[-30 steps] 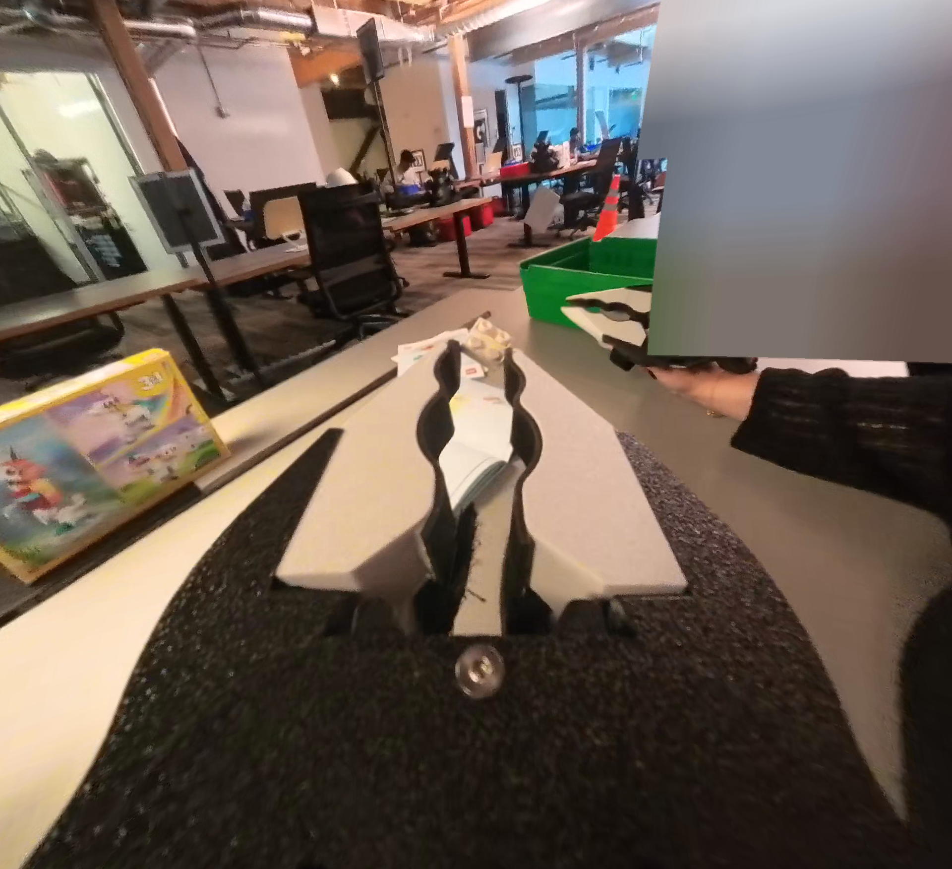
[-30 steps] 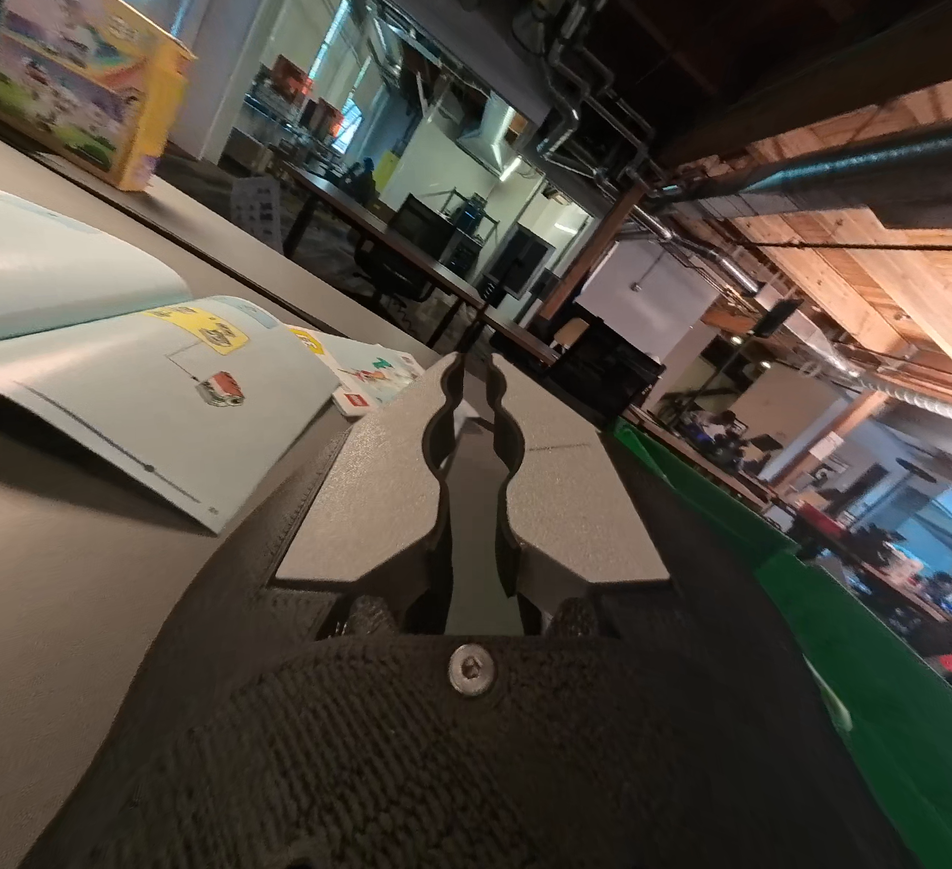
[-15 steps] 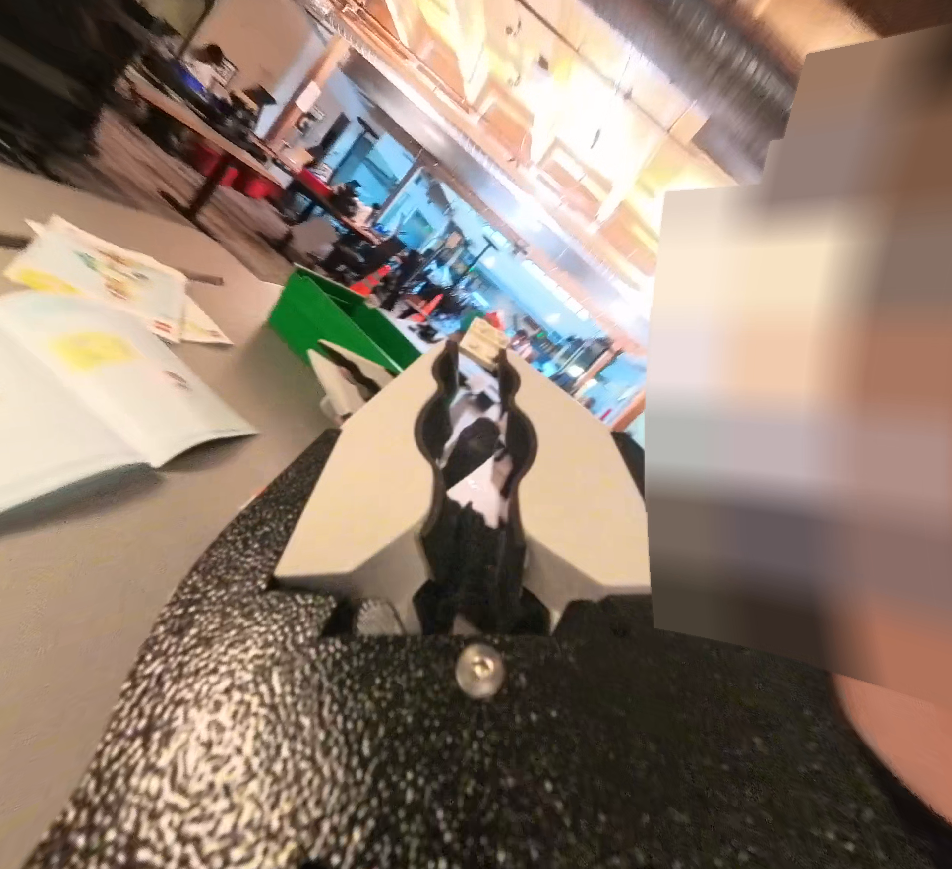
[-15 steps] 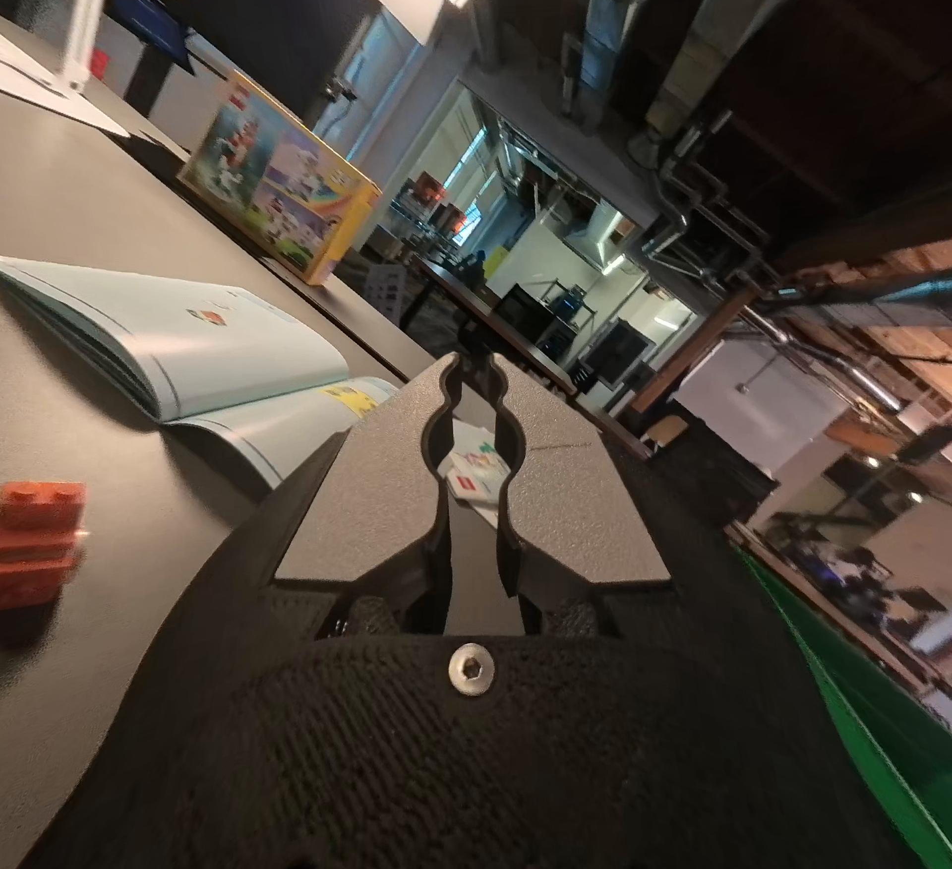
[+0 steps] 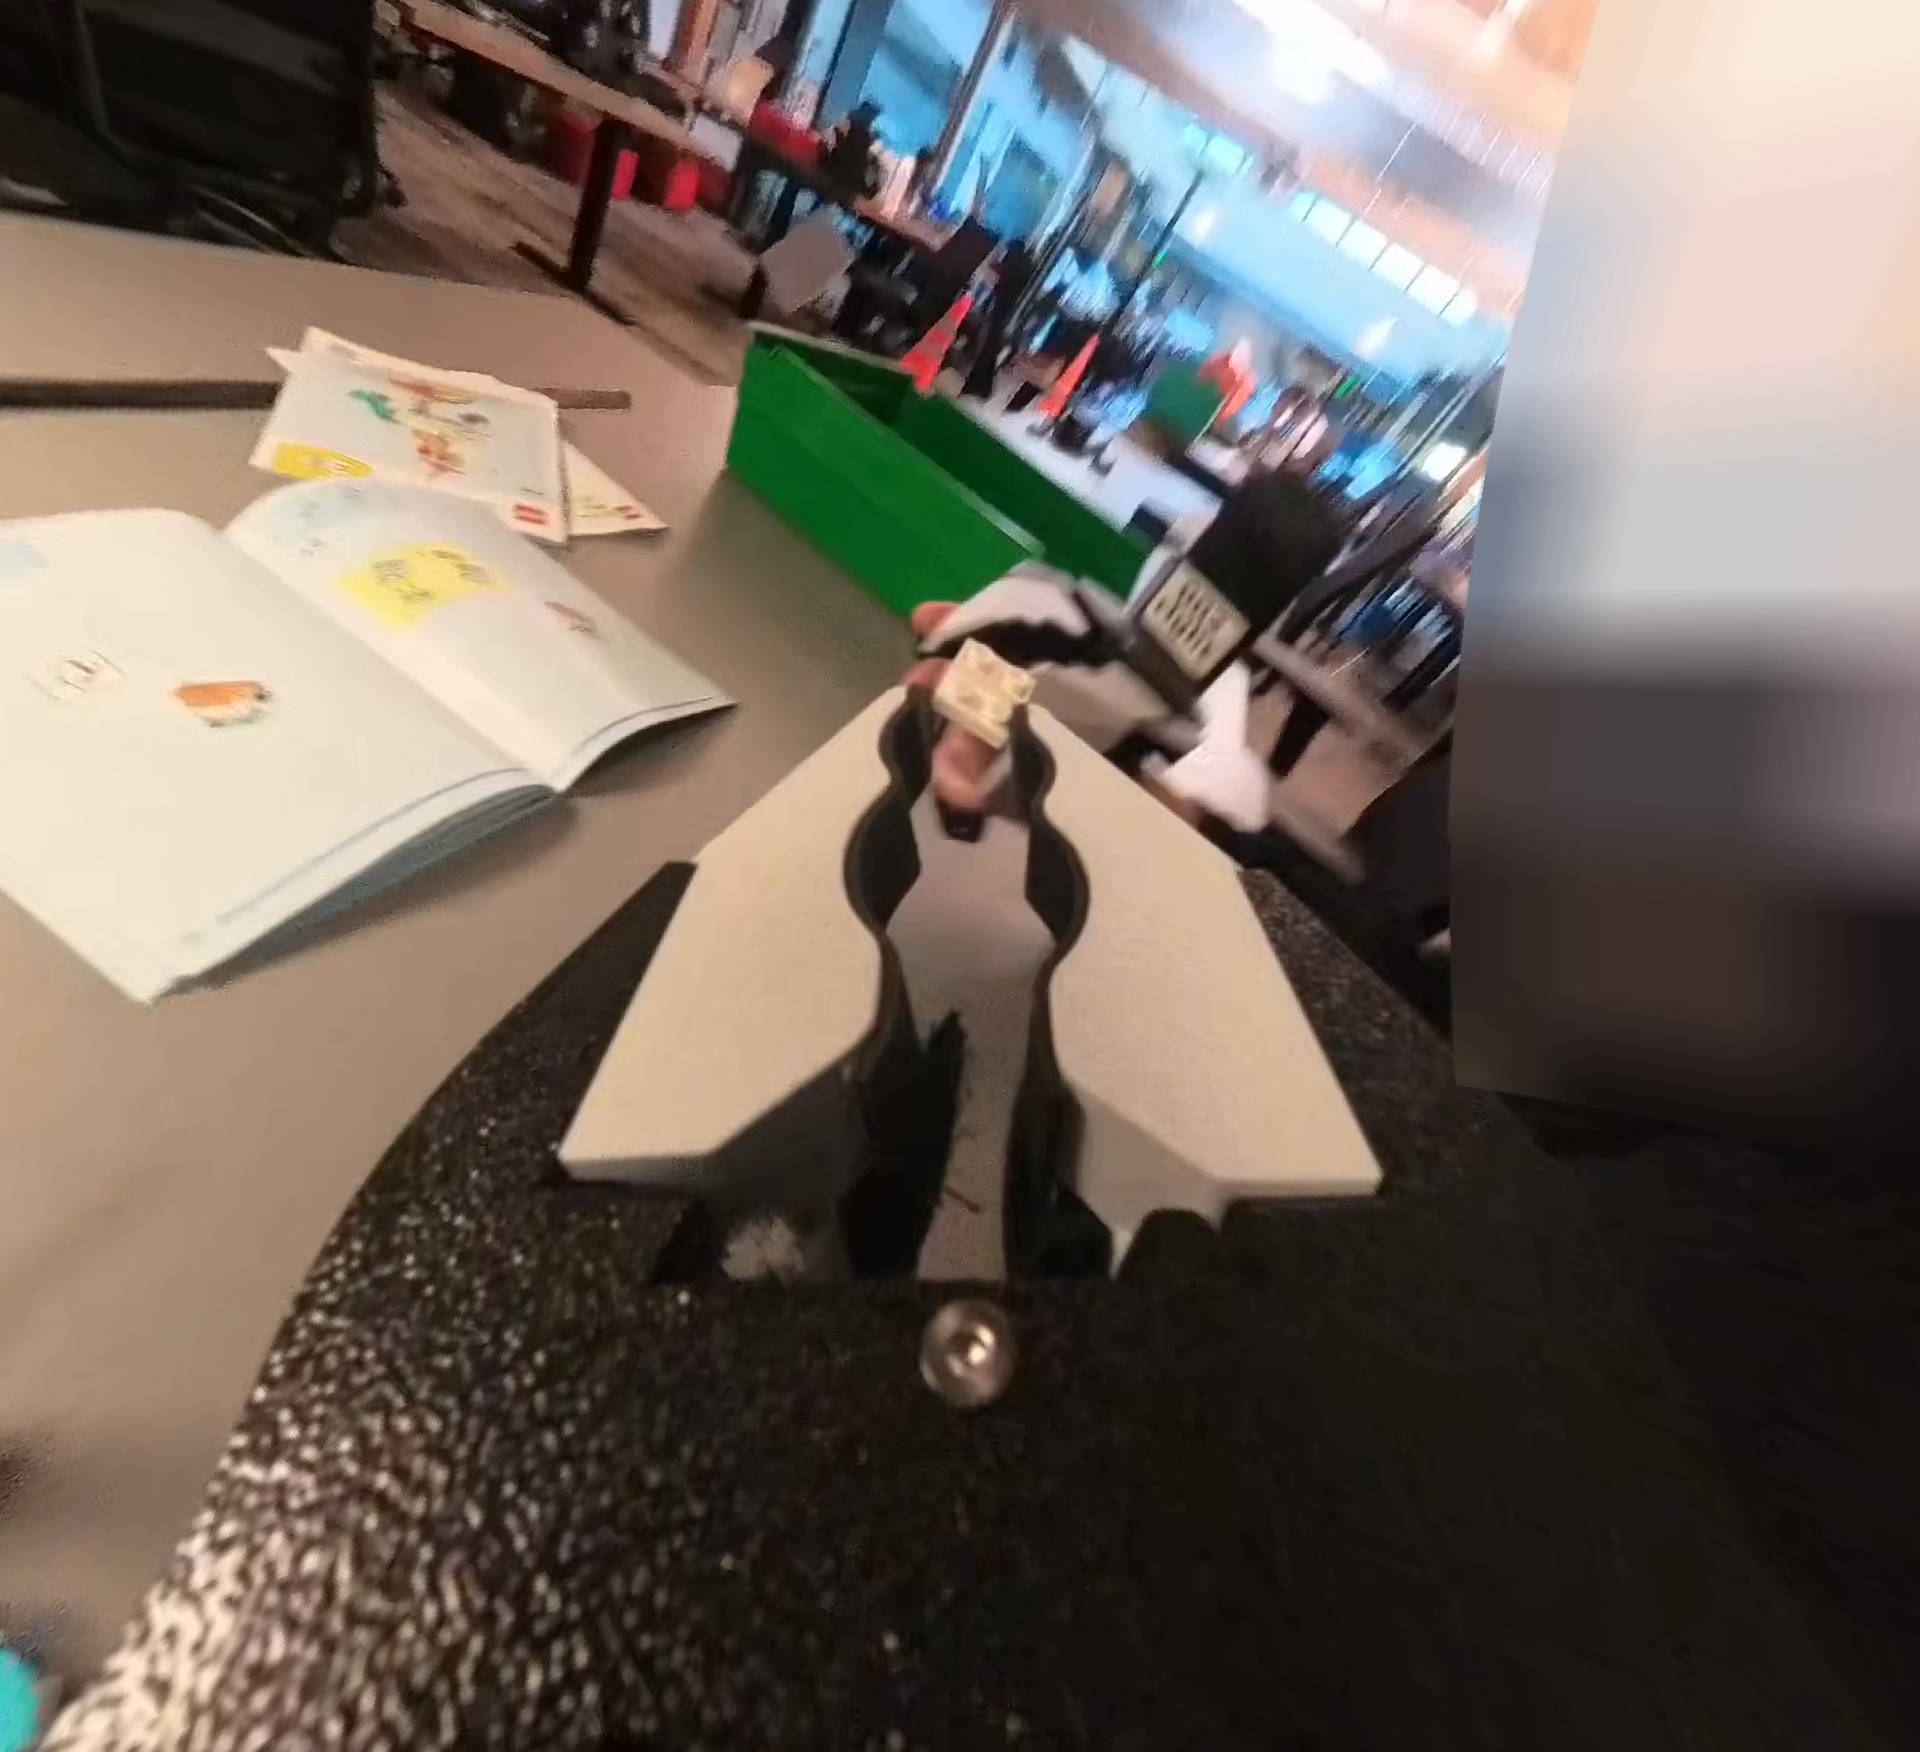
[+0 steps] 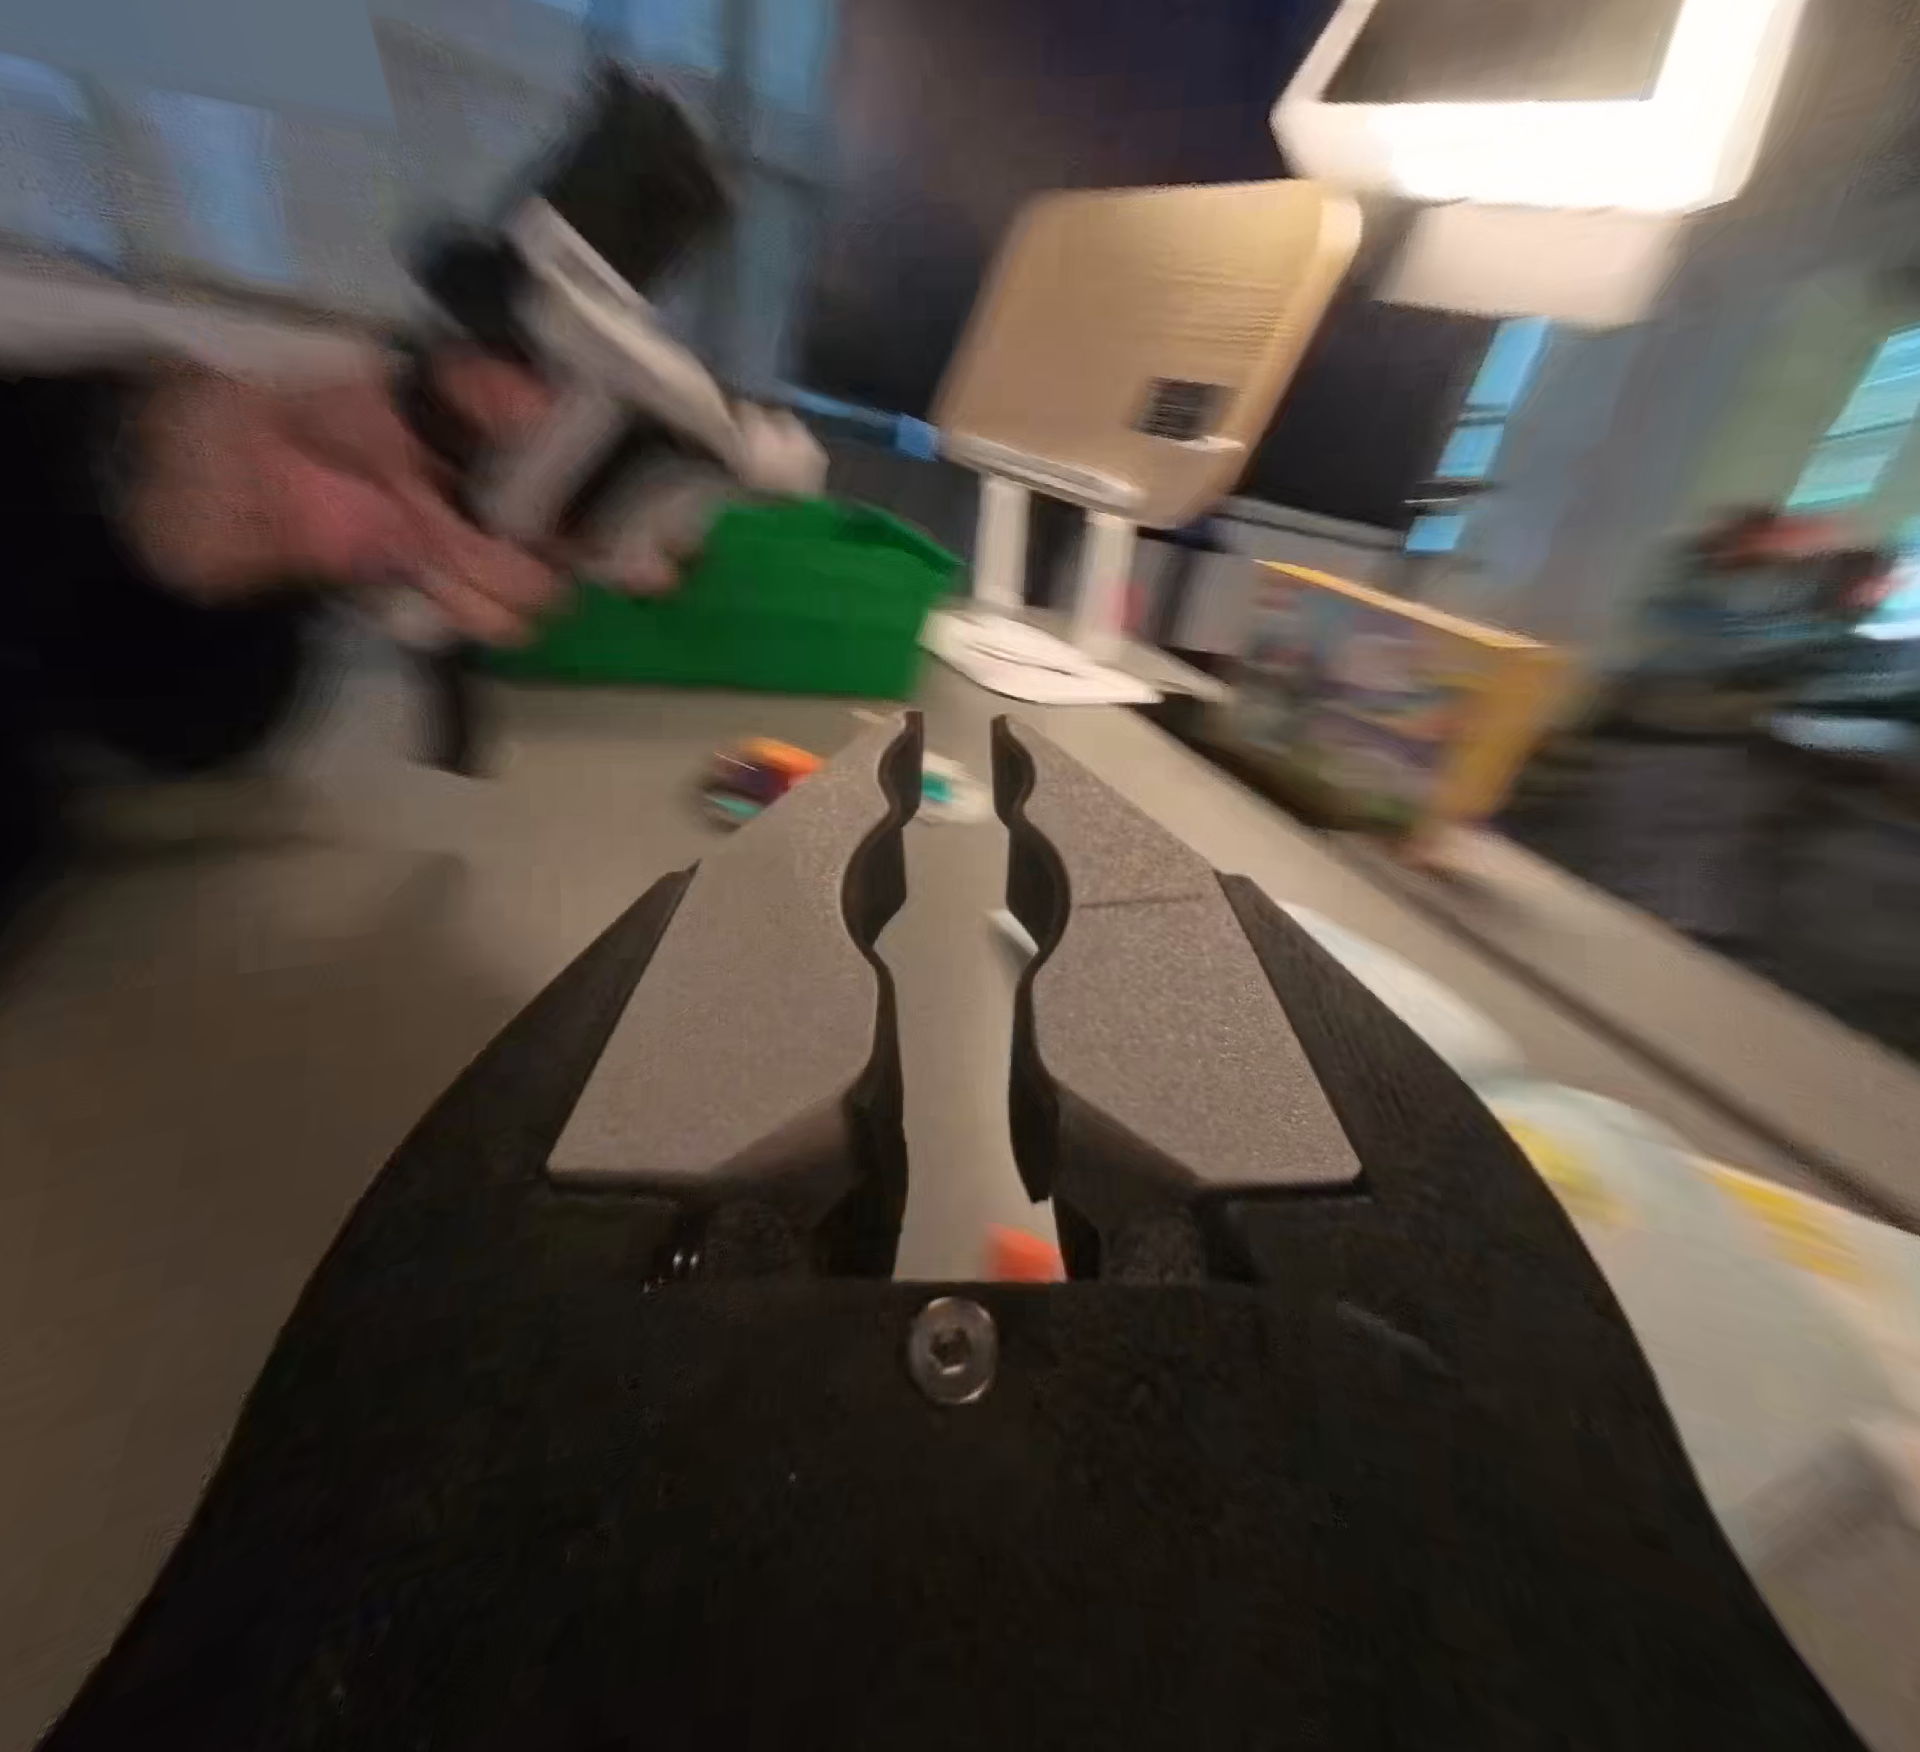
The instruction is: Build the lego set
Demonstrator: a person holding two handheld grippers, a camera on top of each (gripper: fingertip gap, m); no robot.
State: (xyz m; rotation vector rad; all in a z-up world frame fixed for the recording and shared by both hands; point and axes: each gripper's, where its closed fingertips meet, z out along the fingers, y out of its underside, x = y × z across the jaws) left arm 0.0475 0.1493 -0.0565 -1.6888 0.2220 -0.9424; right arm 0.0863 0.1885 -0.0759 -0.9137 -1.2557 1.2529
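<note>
My left gripper (image 5: 971, 715) is shut on a small white brick (image 5: 982, 692), held at its fingertips above the grey table (image 5: 260, 1131). A person's finger shows just behind the brick, and the other gripper (image 5: 1023, 624) is close beyond it. My right gripper (image 6: 954, 731) is empty, with its jaws a narrow gap apart, low over the table. The right wrist view is blurred. In it a hand (image 6: 312, 497) holds the left gripper (image 6: 623, 383) at the upper left. Loose coloured bricks (image 6: 758, 772) lie ahead, and an orange brick (image 6: 1023, 1255) shows under the jaws.
An open instruction booklet (image 5: 312, 663) and leaflets (image 5: 416, 435) lie to the left. A green bin (image 5: 883, 497) stands at the back, also in the right wrist view (image 6: 748, 601). A lego box (image 6: 1392, 694) and a tablet stand (image 6: 1143, 352) stand behind. One gripper's finger ends stand about 8 cm off the other's.
Both grippers have swung round quickly. The right wrist view now faces the green bin and the left gripper. The left gripper has come close to the right one, still holding the brick.
</note>
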